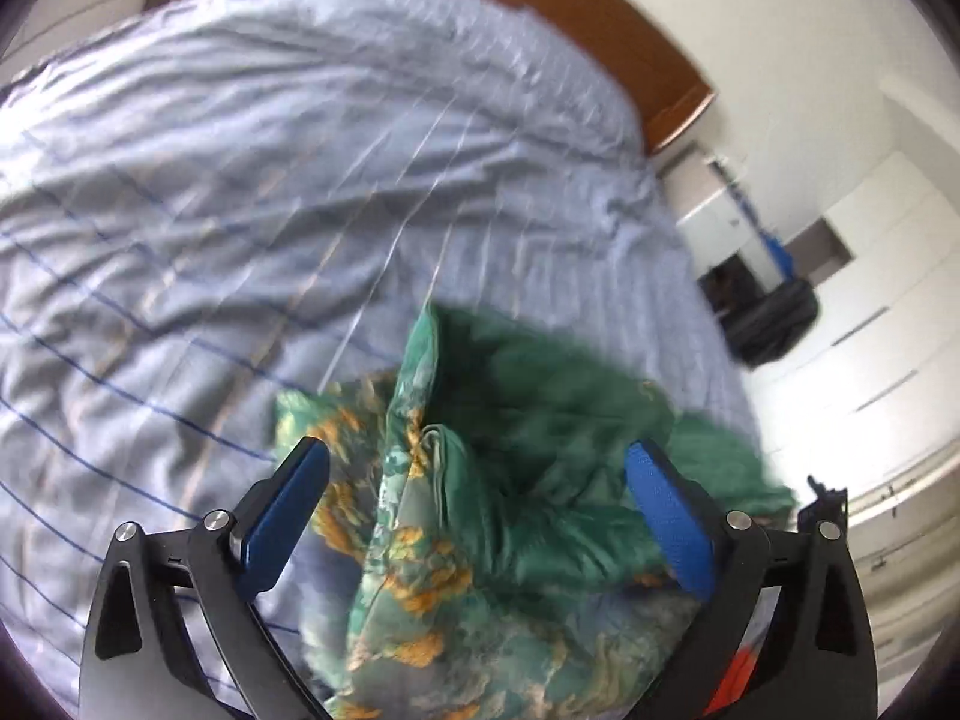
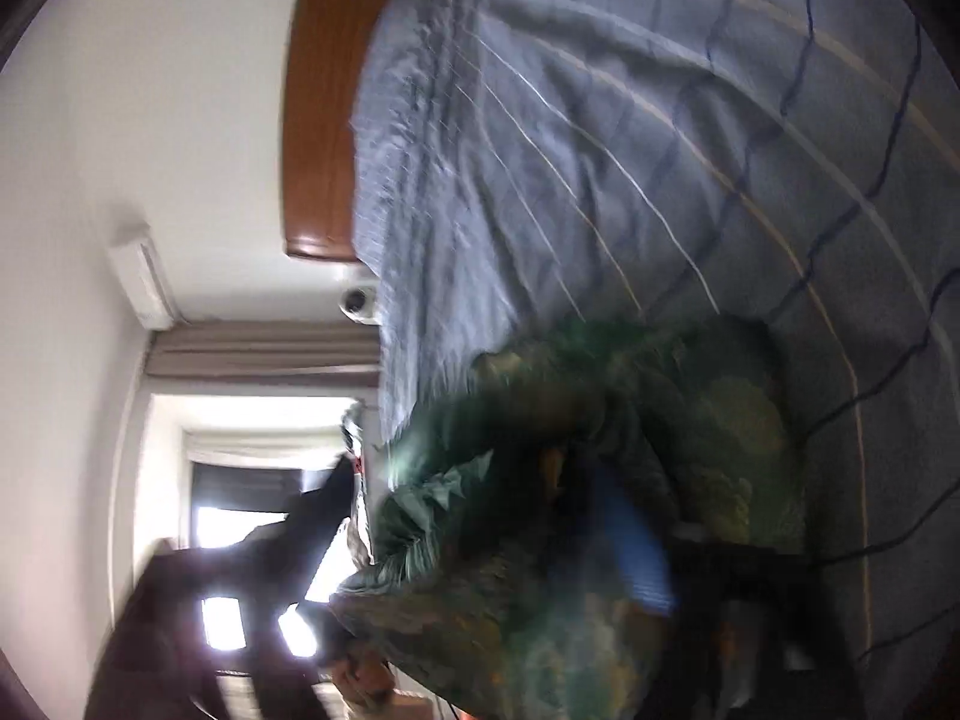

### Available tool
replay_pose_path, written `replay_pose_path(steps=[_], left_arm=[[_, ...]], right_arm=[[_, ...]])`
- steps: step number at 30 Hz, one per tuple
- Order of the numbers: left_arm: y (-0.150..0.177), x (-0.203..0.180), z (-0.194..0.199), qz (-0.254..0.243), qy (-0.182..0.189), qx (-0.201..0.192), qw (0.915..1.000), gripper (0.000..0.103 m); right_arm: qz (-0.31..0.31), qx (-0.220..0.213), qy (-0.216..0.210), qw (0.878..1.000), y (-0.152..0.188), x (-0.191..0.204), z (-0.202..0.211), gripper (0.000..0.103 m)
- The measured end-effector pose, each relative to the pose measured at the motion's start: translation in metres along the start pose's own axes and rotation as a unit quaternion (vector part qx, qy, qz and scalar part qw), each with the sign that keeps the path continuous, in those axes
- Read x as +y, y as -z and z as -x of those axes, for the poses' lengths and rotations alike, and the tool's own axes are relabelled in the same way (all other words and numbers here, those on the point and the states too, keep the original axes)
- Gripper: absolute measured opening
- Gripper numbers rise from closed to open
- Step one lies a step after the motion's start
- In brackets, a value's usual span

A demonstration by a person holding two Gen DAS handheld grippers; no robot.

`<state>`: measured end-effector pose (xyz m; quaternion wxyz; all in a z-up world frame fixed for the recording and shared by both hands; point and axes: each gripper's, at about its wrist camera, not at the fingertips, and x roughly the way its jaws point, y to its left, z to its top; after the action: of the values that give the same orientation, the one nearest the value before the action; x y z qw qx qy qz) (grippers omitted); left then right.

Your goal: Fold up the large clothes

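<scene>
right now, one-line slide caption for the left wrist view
Open left gripper poised over a crumpled green patterned garment on a blue striped bedspread.

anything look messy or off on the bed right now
Yes: the green patterned garment lies bunched in a rumpled heap near the edge of the bed, not spread flat or folded. The striped blue cover under it is wrinkled too. Nothing looks spilled or damaged.
</scene>
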<state>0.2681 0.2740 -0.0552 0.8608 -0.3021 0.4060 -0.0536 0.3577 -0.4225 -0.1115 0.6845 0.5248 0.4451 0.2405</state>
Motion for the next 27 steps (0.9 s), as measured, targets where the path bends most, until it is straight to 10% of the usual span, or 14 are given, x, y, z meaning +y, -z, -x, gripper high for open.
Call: replay_pose_path(steps=[5,10,12,14,15,23,27], left_arm=[[0.034,-0.012,-0.010,-0.120,0.011,0.082,0.9893,0.100],[0.050,-0.036,-0.065,-0.200,-0.072,0.100,0.9721,0.096],[0.037,-0.039,-0.091,-0.186,-0.113,0.085,0.9722,0.089],[0.021,-0.036,-0.111,-0.142,-0.127,0.088,0.9777,0.058],[0.013,-0.032,-0.117,-0.111,-0.136,0.092,0.9802,0.019],[-0.011,-0.016,-0.092,-0.046,-0.136,0.002,0.9896,0.010],[0.015,0.004,-0.138,-0.046,-0.170,0.033,0.9838,0.014]], right_arm=[[0.133,0.005,0.074,0.988,0.006,0.042,0.007,0.101],[0.364,0.094,0.251,0.892,0.053,0.071,-0.062,0.100],[0.371,0.086,0.293,0.877,0.051,0.064,-0.083,0.098],[0.372,0.077,0.333,0.863,0.048,0.059,-0.103,0.045],[0.371,0.070,0.352,0.856,0.047,0.058,-0.106,0.012],[0.411,-0.074,0.339,0.843,0.031,0.122,-0.060,0.012],[0.379,-0.022,0.402,0.834,0.019,0.059,-0.099,0.012]])
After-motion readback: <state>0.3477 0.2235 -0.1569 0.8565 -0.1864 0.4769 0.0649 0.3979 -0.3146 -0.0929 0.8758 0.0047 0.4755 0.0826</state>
